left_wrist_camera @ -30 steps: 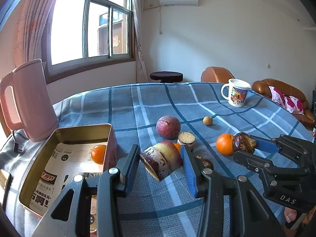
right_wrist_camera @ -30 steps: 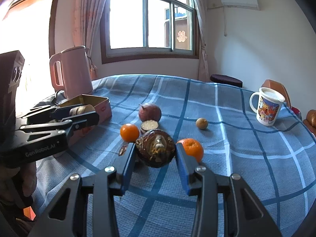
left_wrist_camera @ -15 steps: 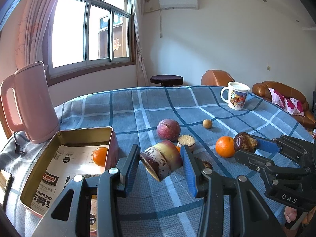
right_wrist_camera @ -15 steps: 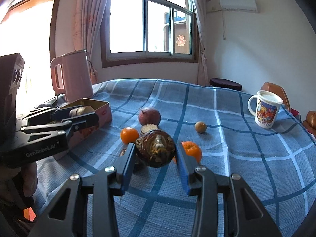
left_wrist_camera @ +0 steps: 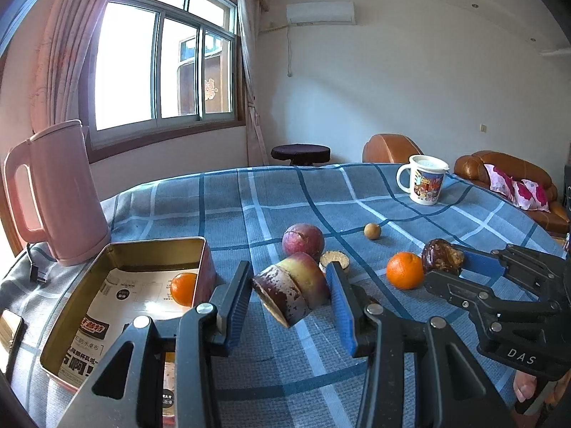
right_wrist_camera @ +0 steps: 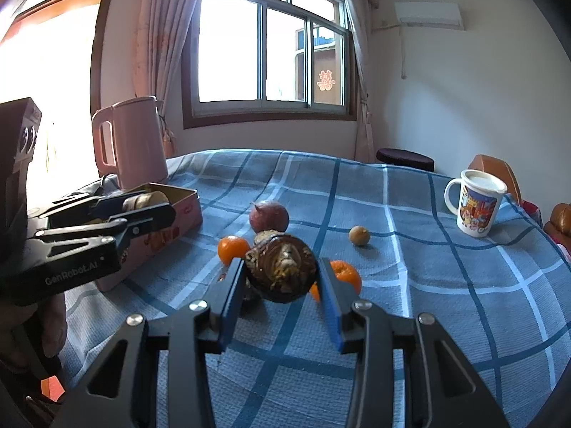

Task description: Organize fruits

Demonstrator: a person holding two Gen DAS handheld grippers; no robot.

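Observation:
In the left wrist view my left gripper is shut on a cut purple-and-green fruit piece, held above the blue checked cloth beside an open gold tin. One orange lies in the tin. My right gripper is shut on a dark brown wrinkled fruit, also lifted over the cloth. On the table lie a round purple fruit, a small cut half, a small brown fruit and an orange. The right wrist view shows two oranges.
A pink kettle stands behind the tin at the left, its cord trailing on the cloth. A printed mug stands at the far right of the table. A person's hand holds the left gripper. Sofas and a stool lie beyond the table.
Both grippers keep their hold on the same fruits. The table has slid down a little in both views; nothing on it has moved.

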